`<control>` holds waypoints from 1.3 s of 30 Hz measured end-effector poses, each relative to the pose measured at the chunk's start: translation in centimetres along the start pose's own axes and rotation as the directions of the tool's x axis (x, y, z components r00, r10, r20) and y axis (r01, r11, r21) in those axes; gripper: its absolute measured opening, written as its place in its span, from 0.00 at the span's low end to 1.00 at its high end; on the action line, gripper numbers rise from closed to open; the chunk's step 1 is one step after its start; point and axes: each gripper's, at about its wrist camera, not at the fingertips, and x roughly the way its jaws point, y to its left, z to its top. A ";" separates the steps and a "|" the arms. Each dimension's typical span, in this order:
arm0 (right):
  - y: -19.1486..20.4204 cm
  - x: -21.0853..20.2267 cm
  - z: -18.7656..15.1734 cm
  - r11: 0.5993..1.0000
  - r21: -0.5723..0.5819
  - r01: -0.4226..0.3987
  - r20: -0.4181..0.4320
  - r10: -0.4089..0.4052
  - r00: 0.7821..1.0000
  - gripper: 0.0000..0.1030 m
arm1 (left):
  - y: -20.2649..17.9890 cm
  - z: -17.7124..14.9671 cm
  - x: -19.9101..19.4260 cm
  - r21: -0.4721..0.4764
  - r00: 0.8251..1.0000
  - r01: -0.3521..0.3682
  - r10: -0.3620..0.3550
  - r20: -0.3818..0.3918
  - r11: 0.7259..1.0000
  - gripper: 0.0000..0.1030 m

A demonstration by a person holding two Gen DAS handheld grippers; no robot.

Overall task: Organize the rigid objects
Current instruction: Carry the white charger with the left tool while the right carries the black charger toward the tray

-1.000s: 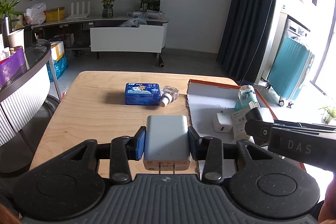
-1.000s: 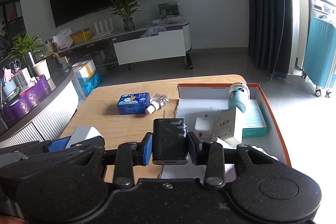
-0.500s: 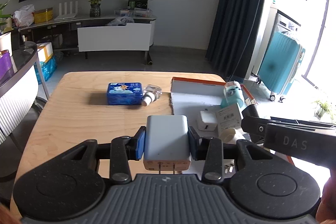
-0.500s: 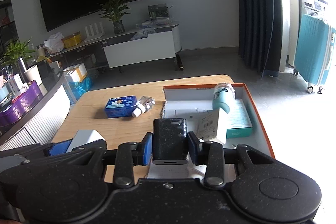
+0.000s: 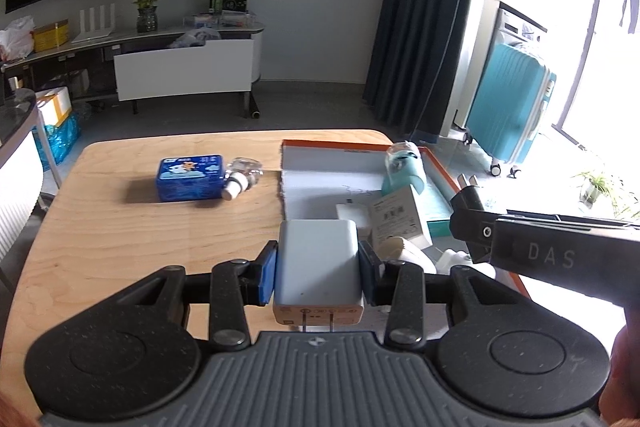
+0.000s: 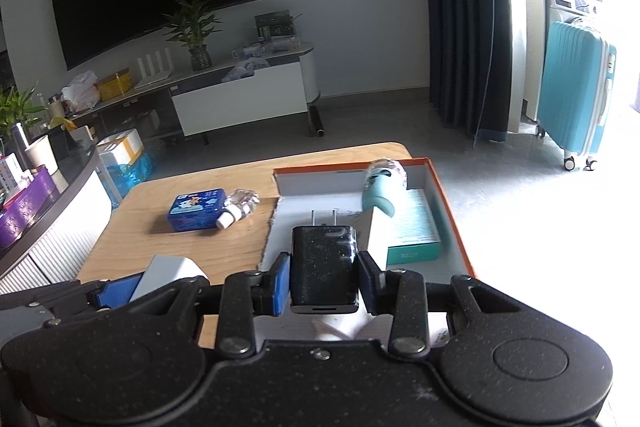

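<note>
The left gripper [image 5: 318,277] clamps a pale grey charger [image 5: 317,267], prongs toward the camera, above the wooden table [image 5: 120,239]. The right gripper [image 6: 324,277], marked "DAS", clamps a black charger [image 6: 323,263] over the orange-rimmed box [image 6: 448,203]. A blue tin [image 5: 189,177] bears unreadable print.

**Object count**

Two grippers are seen, each with one charger: one white charger [image 5: 318,259], one black charger [image 6: 323,263]. One blue tin [image 5: 190,177], one small bottle [image 5: 242,175] and one orange-rimmed box [image 5: 436,163] are counted.
</note>
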 end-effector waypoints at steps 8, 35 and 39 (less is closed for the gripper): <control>-1.9 0.2 0.2 0.999 0.024 0.037 0.000 -0.037 0.999 0.42 | -1.4 -0.1 1.0 0.019 0.999 0.036 -0.036 -0.022 0.999 0.40; -5.1 2.5 1.1 0.994 0.059 0.089 -0.032 -0.087 0.996 0.42 | -4.9 0.2 4.3 0.059 0.990 0.118 -0.112 -0.087 0.991 0.40; -5.3 3.0 1.2 0.995 0.058 0.087 -0.037 -0.085 0.996 0.42 | -5.4 0.3 4.9 0.064 0.988 0.127 -0.121 -0.095 0.990 0.40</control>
